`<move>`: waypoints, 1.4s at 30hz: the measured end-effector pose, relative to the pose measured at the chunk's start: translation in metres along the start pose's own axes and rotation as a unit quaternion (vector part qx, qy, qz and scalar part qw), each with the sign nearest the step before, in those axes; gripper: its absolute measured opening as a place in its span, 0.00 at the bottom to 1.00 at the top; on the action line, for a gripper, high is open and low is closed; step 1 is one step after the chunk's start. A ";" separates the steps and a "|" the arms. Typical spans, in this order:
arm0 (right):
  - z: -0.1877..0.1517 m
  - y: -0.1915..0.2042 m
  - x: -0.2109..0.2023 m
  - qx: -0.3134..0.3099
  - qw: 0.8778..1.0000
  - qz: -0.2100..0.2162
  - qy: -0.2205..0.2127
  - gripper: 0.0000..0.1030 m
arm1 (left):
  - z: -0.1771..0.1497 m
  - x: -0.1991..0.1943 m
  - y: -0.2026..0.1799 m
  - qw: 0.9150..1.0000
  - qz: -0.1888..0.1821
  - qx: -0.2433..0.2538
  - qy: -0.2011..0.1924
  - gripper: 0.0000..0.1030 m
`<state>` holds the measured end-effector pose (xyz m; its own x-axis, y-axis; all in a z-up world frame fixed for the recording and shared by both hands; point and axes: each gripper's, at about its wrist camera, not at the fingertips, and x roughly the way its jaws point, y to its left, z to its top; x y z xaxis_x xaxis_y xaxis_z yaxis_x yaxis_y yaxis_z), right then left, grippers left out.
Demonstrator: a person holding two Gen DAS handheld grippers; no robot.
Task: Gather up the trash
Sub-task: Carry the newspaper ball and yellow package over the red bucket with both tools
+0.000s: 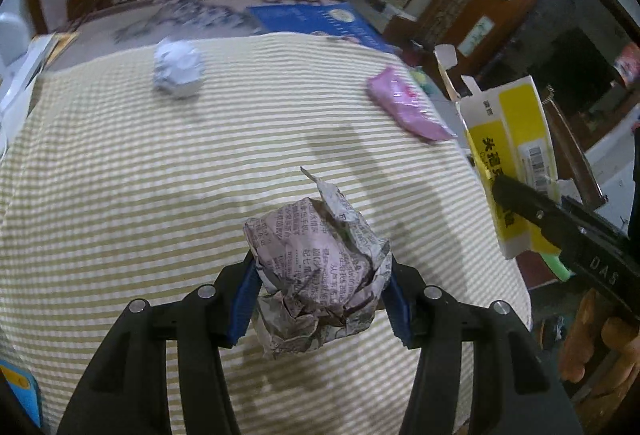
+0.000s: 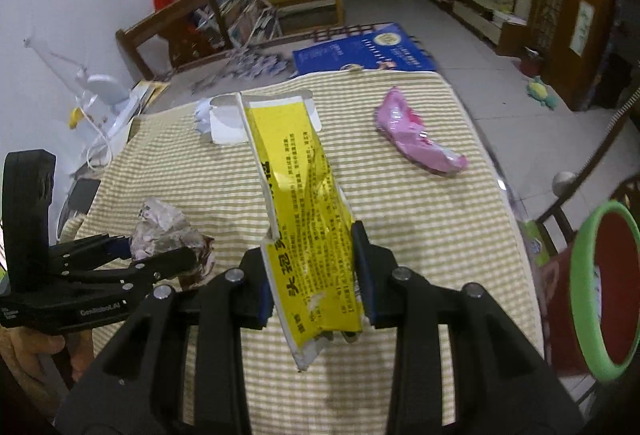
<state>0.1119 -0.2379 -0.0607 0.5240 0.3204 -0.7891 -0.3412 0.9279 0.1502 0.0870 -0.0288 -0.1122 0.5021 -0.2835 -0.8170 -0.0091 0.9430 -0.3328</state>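
My left gripper (image 1: 320,295) is shut on a crumpled newspaper ball (image 1: 320,275) and holds it above the striped tablecloth (image 1: 160,175). My right gripper (image 2: 316,275) is shut on a flattened yellow carton (image 2: 304,203), also held above the cloth. In the left wrist view the yellow carton (image 1: 512,155) shows at the right with the right gripper (image 1: 532,211) on it. In the right wrist view the left gripper (image 2: 168,259) holds the newspaper ball (image 2: 168,231) at the left. A white crumpled paper ball (image 1: 178,69) and a pink plastic wrapper (image 1: 404,107) lie on the cloth.
A bin with a green rim (image 2: 600,287) stands off the table's right edge. A blue booklet (image 2: 360,51) lies at the far end of the table. Wooden chairs (image 2: 180,31) stand behind. A desk lamp (image 2: 100,87) and cables sit at the far left.
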 end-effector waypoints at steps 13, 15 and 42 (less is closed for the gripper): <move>-0.038 -0.061 -0.054 0.084 0.994 -0.051 -0.036 0.32 | -0.001 -0.011 -0.057 0.998 -0.018 0.060 -0.019 0.50; -0.042 -0.068 -0.058 0.091 0.994 -0.056 -0.038 0.32 | -0.001 -0.010 -0.064 0.998 -0.021 0.065 -0.018 0.50; -0.063 -0.161 -0.099 0.128 0.987 -0.081 -0.057 0.32 | -0.001 0.019 -0.168 0.994 -0.041 0.099 -0.016 0.51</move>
<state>0.0656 -0.4313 -0.0441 0.6452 0.1691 -0.7451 -0.0447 0.9819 0.1841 0.0972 -0.1925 -0.0720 0.5208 -0.3589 -0.7746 0.2028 0.9334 -0.2961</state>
